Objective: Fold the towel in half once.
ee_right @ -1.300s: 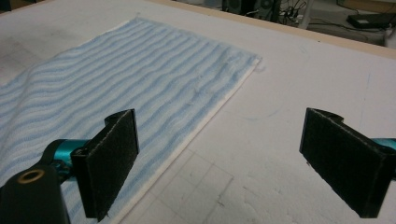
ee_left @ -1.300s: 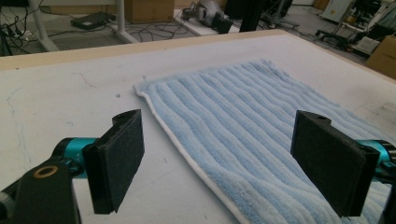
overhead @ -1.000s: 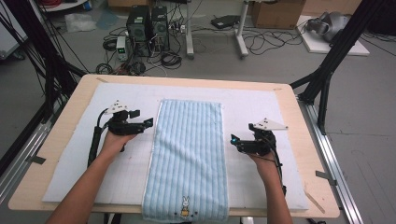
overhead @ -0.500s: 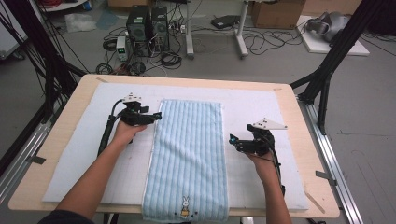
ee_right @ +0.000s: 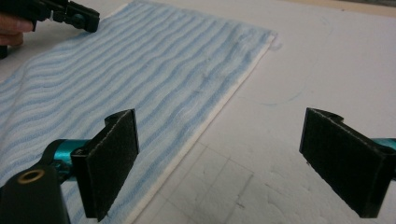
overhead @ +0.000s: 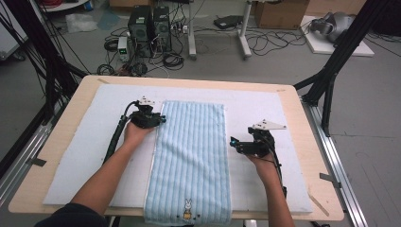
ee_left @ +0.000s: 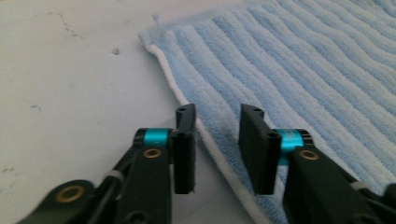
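Left gripper (overhead: 161, 119) sits at the far left edge of the light-blue striped towel (overhead: 191, 156); its jaws have just been closing and now stand narrow, straddling the white hem (ee_left: 212, 144) without pinching it, one jaw on the white foam pad (overhead: 94, 142), one over the cloth; the towel lies flat, lengthwise down the table (overhead: 312, 123), bunny emblem (overhead: 188, 208) at the near end; right gripper (overhead: 234, 144) hovers just beside the right edge, jaws wide apart, holding nothing.

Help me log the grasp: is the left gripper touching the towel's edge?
Cannot tell: in the left gripper view the left gripper straddles the towel hem, jaws just closing, contact unclear.
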Tool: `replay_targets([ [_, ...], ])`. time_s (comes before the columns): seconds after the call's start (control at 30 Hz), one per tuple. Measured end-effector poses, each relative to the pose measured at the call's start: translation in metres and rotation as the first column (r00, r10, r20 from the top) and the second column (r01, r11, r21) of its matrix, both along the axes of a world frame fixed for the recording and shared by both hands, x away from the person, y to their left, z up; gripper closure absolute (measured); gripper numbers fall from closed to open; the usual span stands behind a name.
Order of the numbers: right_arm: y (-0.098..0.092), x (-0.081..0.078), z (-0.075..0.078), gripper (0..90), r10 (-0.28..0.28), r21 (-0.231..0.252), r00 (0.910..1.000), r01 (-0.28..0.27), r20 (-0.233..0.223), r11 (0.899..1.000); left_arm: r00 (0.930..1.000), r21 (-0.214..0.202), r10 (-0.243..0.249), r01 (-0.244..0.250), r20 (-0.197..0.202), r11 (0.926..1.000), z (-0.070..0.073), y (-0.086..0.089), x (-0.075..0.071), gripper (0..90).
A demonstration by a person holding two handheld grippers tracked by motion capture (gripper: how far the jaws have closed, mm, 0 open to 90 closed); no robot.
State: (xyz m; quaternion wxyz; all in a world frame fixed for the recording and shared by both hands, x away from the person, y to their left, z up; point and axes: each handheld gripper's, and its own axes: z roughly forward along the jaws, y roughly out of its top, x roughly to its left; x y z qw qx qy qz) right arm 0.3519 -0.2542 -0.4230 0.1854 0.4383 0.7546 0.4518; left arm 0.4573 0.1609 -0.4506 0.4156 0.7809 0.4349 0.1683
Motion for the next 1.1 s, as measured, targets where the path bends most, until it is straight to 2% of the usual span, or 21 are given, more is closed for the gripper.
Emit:
replay_targets([
  [0.1, 0.006, 0.008, -0.002, 11.0, 0.006, 0.000, 0.9999, -0.006, -0.013, 1.000, 0.9999, -0.017, -0.013, 0.013, 0.000, 0.9998, 0.000, 0.000, 0.000, 86.4],
  [0.2, 0.013, 0.023, -0.005, 11.0, 0.007, -0.005, 0.9992, -0.008, -0.040, 1.000, 0.9998, -0.030, -0.019, 0.019, 0.008, 0.9994, 0.001, 0.001, 0.000, 87.8],
  [0.3, 0.023, 0.043, -0.008, 11.0, -0.004, -0.039, 0.9969, 0.001, -0.078, 0.999, 0.9999, -0.096, -0.008, 0.009, 0.010, 0.9954, 0.003, 0.005, 0.002, 88.1],
  [0.47, 0.042, 0.079, -0.014, 13.1, -0.059, -0.097, 0.9874, 0.045, -0.147, 0.994, 1.0000, -0.143, -0.001, -0.001, -0.009, 0.9898, 0.004, 0.010, 0.004, 88.1],
  [0.57, 0.050, 0.095, -0.017, 20.8, -0.101, -0.119, 0.9811, 0.082, -0.165, 0.990, 0.9998, -0.168, 0.007, -0.010, -0.018, 0.9857, 0.004, 0.012, 0.004, 88.1],
  [0.67, 0.053, 0.104, -0.018, 32.6, -0.105, -0.112, 0.9770, 0.086, -0.185, 0.990, 0.9993, -0.183, 0.013, -0.019, -0.034, 0.9829, 0.004, 0.013, 0.005, 88.1],
  [0.7, 0.056, 0.107, -0.020, 35.0, -0.105, -0.124, 0.9743, 0.081, -0.199, 0.989, 0.9989, -0.185, 0.016, -0.024, -0.045, 0.9824, 0.004, 0.013, 0.005, 88.1],
  [0.77, 0.058, 0.106, -0.019, 49.5, -0.119, -0.169, 0.9774, 0.090, -0.174, 0.981, 0.9967, -0.203, 0.024, -0.039, -0.078, 0.9784, 0.001, 0.013, 0.006, 88.1],
  [0.8, 0.058, 0.106, -0.019, 58.2, -0.117, -0.176, 0.9783, 0.087, -0.171, 0.981, 0.9956, -0.205, 0.030, -0.048, -0.088, 0.9776, -0.001, 0.013, 0.007, 88.1],
  [0.87, 0.056, 0.107, -0.018, 76.7, -0.105, -0.170, 0.9806, 0.077, -0.166, 0.982, 0.9943, -0.218, 0.041, -0.062, -0.098, 0.9739, -0.002, 0.014, 0.009, 88.1],
  [0.9, 0.055, 0.108, -0.019, 84.4, -0.093, -0.148, 0.9808, 0.067, -0.171, 0.987, 0.9935, -0.234, 0.050, -0.073, -0.102, 0.9695, -0.003, 0.015, 0.010, 88.1],
  [0.97, 0.056, 0.110, -0.019, 86.7, -0.098, -0.150, 0.9825, 0.074, -0.158, 0.986, 0.9924, -0.266, 0.069, -0.094, -0.102, 0.9592, -0.002, 0.017, 0.013, 88.2],
  [1.03, 0.054, 0.115, -0.019, 87.0, -0.113, -0.120, 0.9815, 0.094, -0.155, 0.988, 0.9914, -0.280, 0.087, -0.111, -0.098, 0.9534, 0.001, 0.018, 0.016, 88.2],
  [1.1, 0.052, 0.118, -0.015, 87.0, -0.109, -0.082, 0.9879, 0.100, -0.111, 0.992, 0.9912, -0.297, 0.098, -0.120, -0.089, 0.9473, 0.003, 0.019, 0.019, 88.2],
])
